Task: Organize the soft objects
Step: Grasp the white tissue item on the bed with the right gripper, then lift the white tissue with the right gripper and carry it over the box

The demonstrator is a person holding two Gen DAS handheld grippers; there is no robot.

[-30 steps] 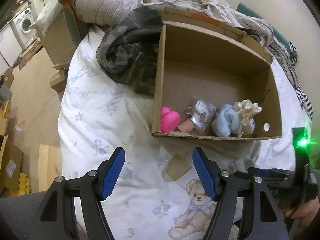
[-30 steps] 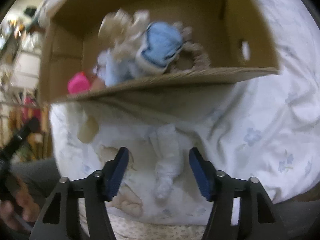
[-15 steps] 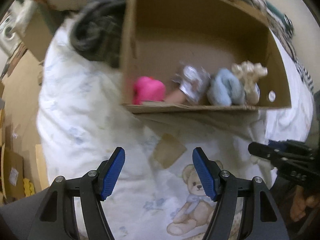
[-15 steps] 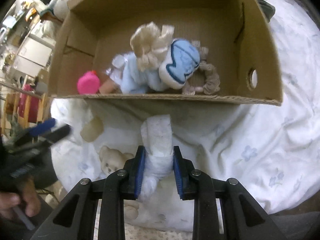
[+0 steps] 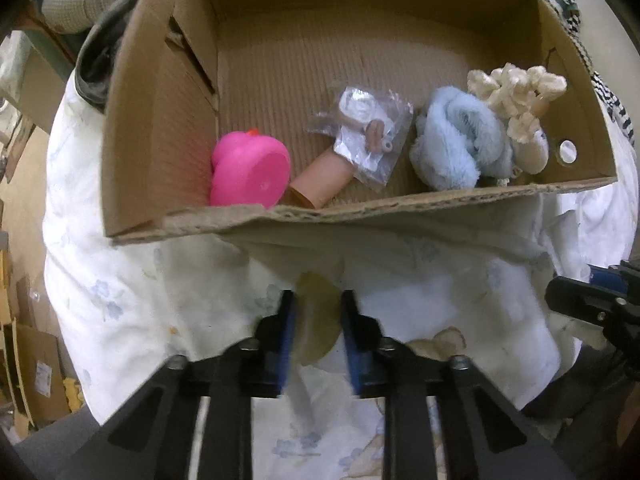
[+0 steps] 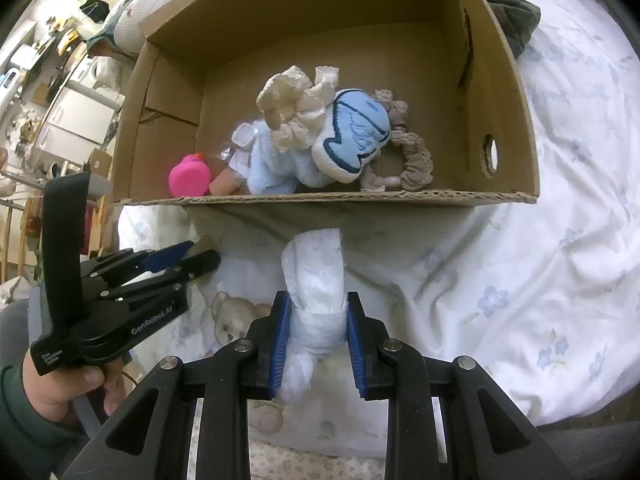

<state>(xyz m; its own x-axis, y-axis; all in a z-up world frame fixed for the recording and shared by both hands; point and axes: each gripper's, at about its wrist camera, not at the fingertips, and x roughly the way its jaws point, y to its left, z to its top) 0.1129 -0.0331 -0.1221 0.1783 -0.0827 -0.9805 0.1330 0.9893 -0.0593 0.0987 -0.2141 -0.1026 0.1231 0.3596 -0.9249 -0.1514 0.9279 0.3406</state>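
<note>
A cardboard box (image 5: 160, 128) lies open on the bed and also shows in the right wrist view (image 6: 516, 120). It holds a pink rubber toy (image 5: 250, 172), a doll arm with a plastic bag (image 5: 368, 136), a light blue plush (image 5: 460, 144) and a cream scrunchie (image 5: 516, 88). My left gripper (image 5: 316, 320) is shut on a flat tan soft piece (image 5: 318, 320) just in front of the box. My right gripper (image 6: 316, 320) is shut on a rolled white cloth (image 6: 316, 280), held before the box's near wall.
The white flowered bed sheet (image 6: 560, 264) spreads around the box. A dark camouflage garment (image 5: 100, 60) lies left of the box. Cardboard boxes (image 5: 36, 364) stand on the floor at the left. Shelves with clutter (image 6: 52, 80) stand far left.
My left gripper moved forward toward the box and closed on the tan piece. My right gripper closed on the white cloth half a second ago and holds it a little higher.
</note>
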